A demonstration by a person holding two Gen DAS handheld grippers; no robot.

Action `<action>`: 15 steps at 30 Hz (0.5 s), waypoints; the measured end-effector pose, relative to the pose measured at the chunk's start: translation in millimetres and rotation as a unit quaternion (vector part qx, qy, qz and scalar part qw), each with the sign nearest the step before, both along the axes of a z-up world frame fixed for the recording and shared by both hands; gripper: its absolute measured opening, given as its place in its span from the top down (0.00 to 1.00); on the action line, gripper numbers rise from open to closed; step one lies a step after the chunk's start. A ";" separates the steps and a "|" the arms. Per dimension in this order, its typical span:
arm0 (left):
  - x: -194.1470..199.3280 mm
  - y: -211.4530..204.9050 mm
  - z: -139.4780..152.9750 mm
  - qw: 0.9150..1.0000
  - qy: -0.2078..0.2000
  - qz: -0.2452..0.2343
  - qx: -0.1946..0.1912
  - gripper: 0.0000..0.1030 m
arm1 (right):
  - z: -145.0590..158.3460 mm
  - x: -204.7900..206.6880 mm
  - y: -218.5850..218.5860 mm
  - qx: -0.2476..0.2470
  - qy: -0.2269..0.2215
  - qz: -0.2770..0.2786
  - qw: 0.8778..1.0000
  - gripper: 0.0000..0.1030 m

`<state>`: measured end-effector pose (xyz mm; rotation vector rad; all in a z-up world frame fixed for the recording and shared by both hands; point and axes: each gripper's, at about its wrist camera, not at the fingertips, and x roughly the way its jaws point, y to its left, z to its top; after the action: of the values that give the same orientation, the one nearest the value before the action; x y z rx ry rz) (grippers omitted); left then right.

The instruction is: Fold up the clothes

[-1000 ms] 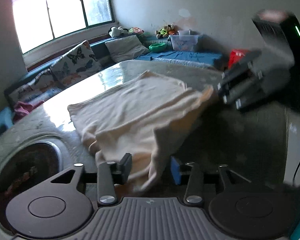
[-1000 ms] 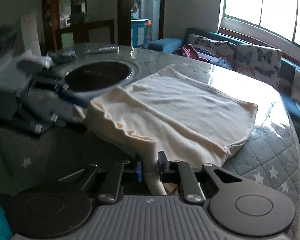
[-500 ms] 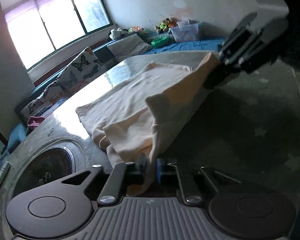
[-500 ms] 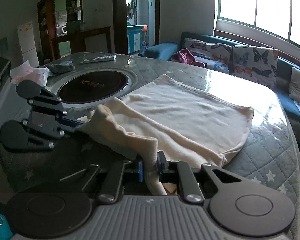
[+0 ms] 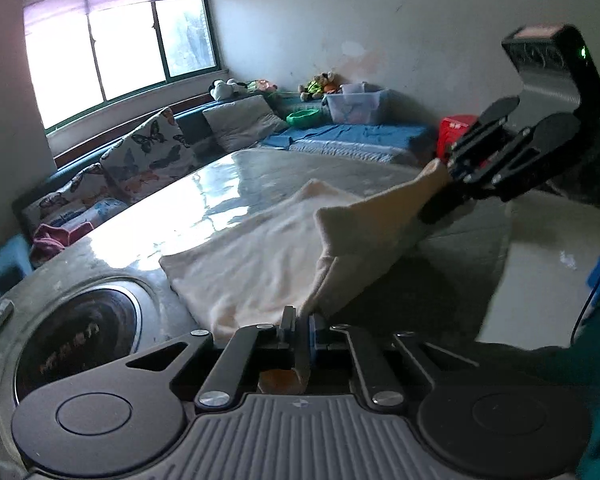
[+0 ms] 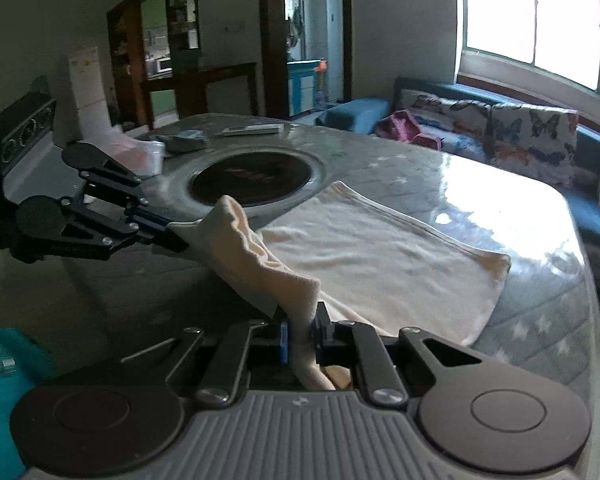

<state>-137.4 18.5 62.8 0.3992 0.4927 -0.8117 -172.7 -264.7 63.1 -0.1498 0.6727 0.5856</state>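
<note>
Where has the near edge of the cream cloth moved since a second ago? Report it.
Yes: the cream cloth's near edge has risen off the glass-topped table, pinched by both grippers.

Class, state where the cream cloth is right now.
The cream cloth lies on the table right of the round hob, its near edge lifted by both grippers.

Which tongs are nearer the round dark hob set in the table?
Left. The left tongs hold the cloth beside the hob; the right tongs grip farther back.

Left gripper (image 5: pixel 303 326) was clamped tight, fingers nearly touching; right gripper (image 6: pixel 302 330) likewise pinched closed, both raised, facing each other.
</note>
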 end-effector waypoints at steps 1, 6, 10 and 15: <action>-4.1 2.2 3.4 1.000 0.002 0.001 -0.005 0.94 | 2.7 -5.4 0.8 0.000 0.002 0.004 1.000 0.90; 5.5 -0.3 14.0 1.000 -0.004 0.009 -0.018 0.94 | 13.3 -4.1 -0.6 -0.005 -0.004 0.005 1.000 0.90; 34.5 -12.8 20.4 0.999 -0.014 0.022 -0.021 0.94 | 21.4 22.2 -8.3 -0.004 -0.012 -0.011 1.000 0.90; 82.7 -34.8 24.3 0.999 -0.026 0.035 -0.012 0.94 | 18.6 71.2 -15.3 -0.022 -0.009 -0.027 0.999 0.90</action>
<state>-54.7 -16.3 87.1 0.3790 0.4456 -0.7368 -101.5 -280.0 81.7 -0.1784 0.6702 0.5173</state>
